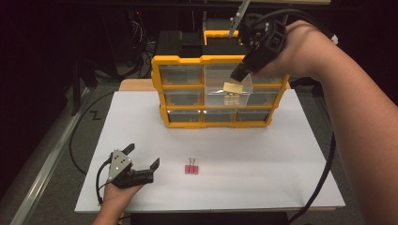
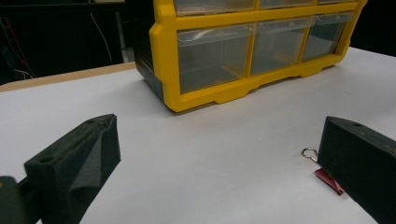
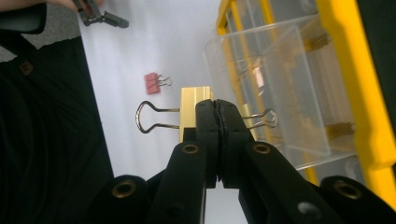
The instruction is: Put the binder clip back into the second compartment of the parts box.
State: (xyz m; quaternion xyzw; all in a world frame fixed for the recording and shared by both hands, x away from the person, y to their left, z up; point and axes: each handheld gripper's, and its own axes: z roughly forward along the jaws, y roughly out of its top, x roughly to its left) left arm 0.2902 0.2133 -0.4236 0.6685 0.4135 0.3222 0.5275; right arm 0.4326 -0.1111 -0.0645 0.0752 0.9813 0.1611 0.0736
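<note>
My right gripper [image 1: 240, 72] [image 3: 215, 106] is shut on a yellow binder clip [image 1: 233, 87] [image 3: 190, 109], whose wire handles stick out to both sides of the jaws. It holds the clip over a clear drawer [image 1: 228, 96] [image 3: 280, 93] pulled out of the middle row of a yellow organizer [image 1: 178, 60] [image 2: 168, 60]. A pink binder clip [image 1: 191, 168] [image 2: 328, 179] [image 3: 152, 83] lies on the white tabletop [image 1: 281, 159]. Just left of it my left gripper [image 1: 143, 155] [image 2: 219, 135] rests open on the table, nothing between its jaws.
The organizer stands at the back middle of the white board, its other drawers closed. Pale items lie inside the open drawer. A black cable [image 1: 324, 173] trails from the right gripper off the table's right side. Dark equipment and wires sit behind the organizer.
</note>
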